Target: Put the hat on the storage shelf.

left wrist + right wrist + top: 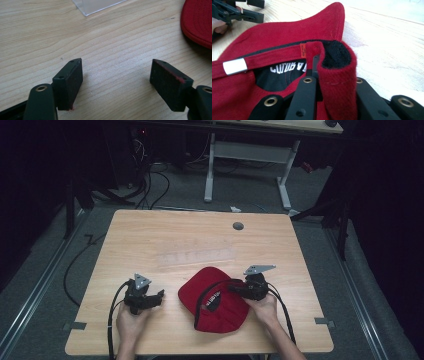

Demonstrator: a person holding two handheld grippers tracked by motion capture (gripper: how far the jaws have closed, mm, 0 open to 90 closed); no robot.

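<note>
dark floor with cables and a white desk frame surrounds a light wooden counter (150,235), which carries a red cap (215,300) near its front edge, a little right of the middle. a clear plastic sheet (197,256) lies flat just behind the cap, and a small grey round cover (238,226) sits near the far edge.

the right tool (240,289) is at the right side of the cap, and in the right gripper view its jaws are closed on a fold of the red cloth at the cap's rim, so the cloth stands up between them. the black inside of the cap with white letters, a small orange label and a metal strap end (235,66) are seen beside this fold. the cap seems to lie with its opening up, but the high view does not show which way its brim points.

the left tool (150,297) rests low over the bare counter, to the left of the cap and apart from it. its jaws are wide open and hold nothing. in the left gripper view the cap's red edge is to the upper right of the jaws, so the cap lies to the right of this tool. the right hand (263,309) already has the cap; the free left tool probably needs to travel right to reach the near red edge.
</note>
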